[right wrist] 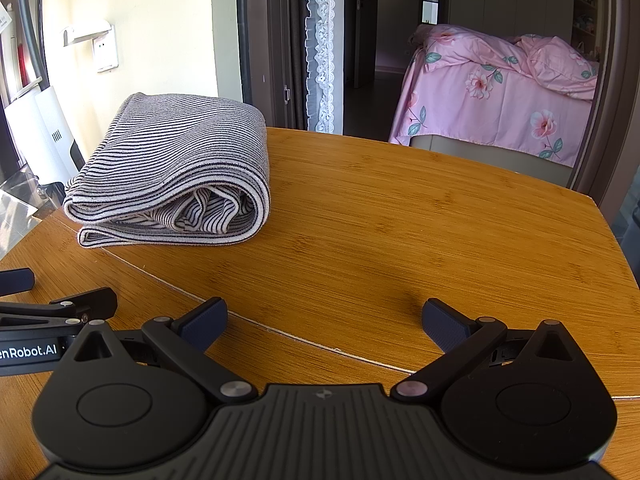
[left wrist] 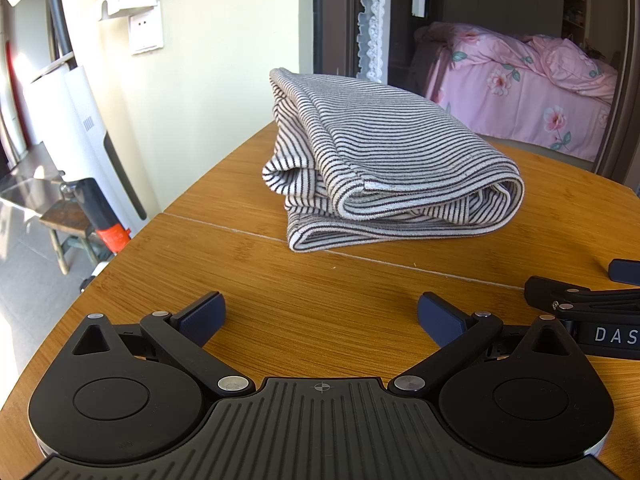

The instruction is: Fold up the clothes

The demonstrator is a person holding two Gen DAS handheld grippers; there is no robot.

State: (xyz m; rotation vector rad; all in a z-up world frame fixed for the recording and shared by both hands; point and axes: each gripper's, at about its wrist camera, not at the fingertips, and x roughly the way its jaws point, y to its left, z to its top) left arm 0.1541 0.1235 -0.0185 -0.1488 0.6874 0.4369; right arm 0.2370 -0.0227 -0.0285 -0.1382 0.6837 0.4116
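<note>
Striped black-and-white knit garment (left wrist: 384, 160) lay folded on the round bamboo-wood table (right wrist: 440, 220). Left gripper (left wrist: 320, 316) and right gripper (right wrist: 324, 320) sat low nearby, fingers apart, empty.

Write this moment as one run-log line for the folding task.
task: fold clothes | striped garment: folded, on wooden table | left gripper: open, empty | right gripper: open, empty | contact: none

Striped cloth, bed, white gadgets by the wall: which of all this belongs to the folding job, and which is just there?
Part of the job:
- striped garment, lying folded on the wooden table
- left hand-held gripper, open, holding nothing
- right hand-held gripper, open, holding nothing

Just there:
- bed with pink floral cover
- lace curtain
- wall socket
- white appliance by the wall
</note>
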